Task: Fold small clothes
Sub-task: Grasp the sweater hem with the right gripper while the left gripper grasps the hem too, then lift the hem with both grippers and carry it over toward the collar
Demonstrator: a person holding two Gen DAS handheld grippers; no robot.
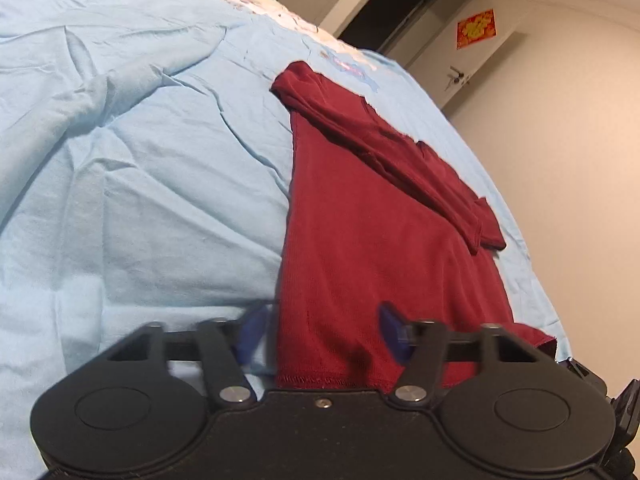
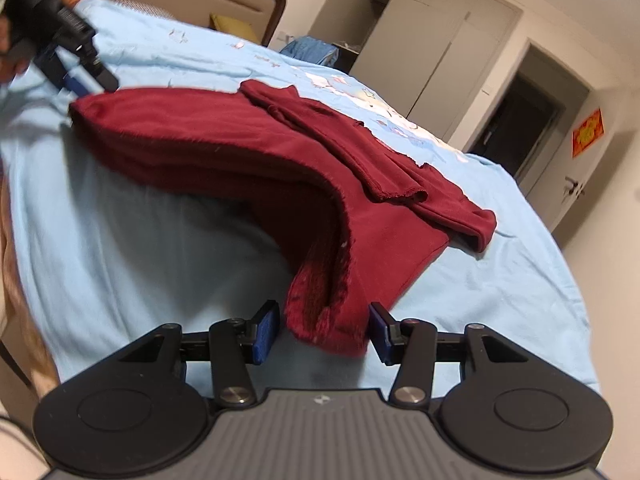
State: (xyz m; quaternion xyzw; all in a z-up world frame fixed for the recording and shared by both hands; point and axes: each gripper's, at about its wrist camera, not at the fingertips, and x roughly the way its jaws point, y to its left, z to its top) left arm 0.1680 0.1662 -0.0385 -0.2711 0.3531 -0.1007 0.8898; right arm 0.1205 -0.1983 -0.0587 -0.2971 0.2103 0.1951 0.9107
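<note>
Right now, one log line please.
step: fold hem | left tool: open at hem | right tool: open around hem | red top: on bed

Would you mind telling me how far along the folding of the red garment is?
Done: a sleeve lies folded across the red garment on the blue sheet. In hand: both open grippers, left gripper and right gripper, straddle its hem corners. Left: folding the body over.

Shirt (image 1: 360, 240) on bed (image 1: 140, 200), sleeve (image 1: 384, 152) across shirt
</note>
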